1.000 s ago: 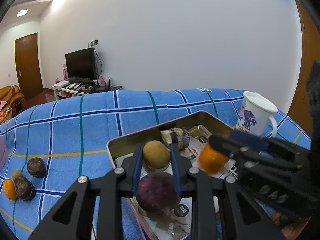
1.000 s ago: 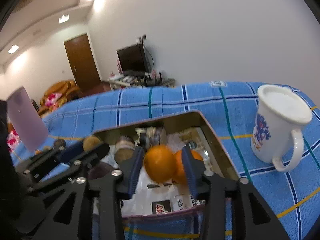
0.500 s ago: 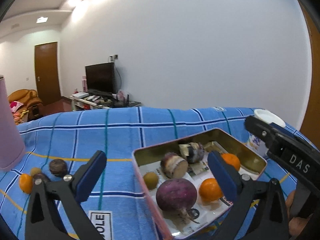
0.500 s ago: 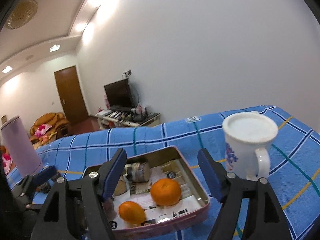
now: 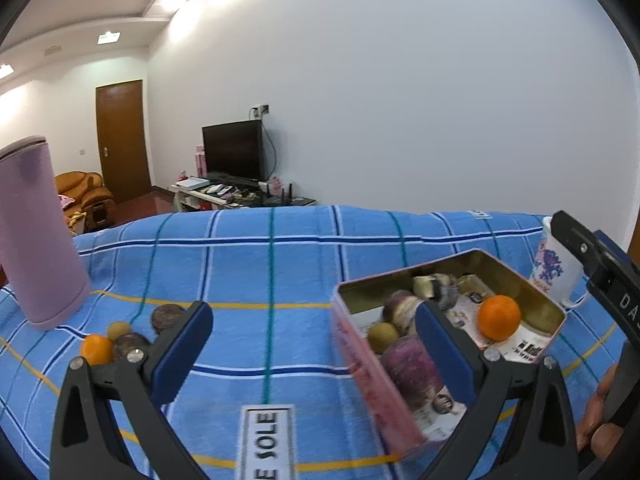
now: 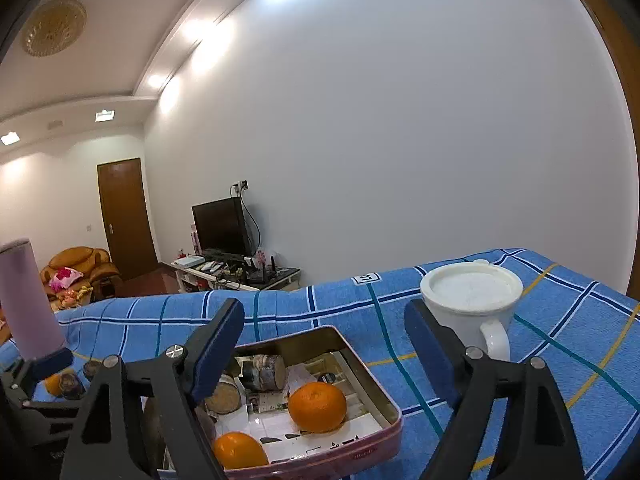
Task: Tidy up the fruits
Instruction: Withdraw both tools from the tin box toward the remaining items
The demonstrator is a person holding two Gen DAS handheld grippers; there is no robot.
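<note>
Fruits in tin on blue plaid cloth

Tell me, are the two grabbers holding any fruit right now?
No, nothing is held. The left gripper stands wide open over the blue cloth. The right gripper is opening, with nothing between its fingers, above the tin.

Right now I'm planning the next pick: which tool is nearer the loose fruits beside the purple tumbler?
Left. The left tool is just right of the loose fruits; the right tool is over the tin.
</note>
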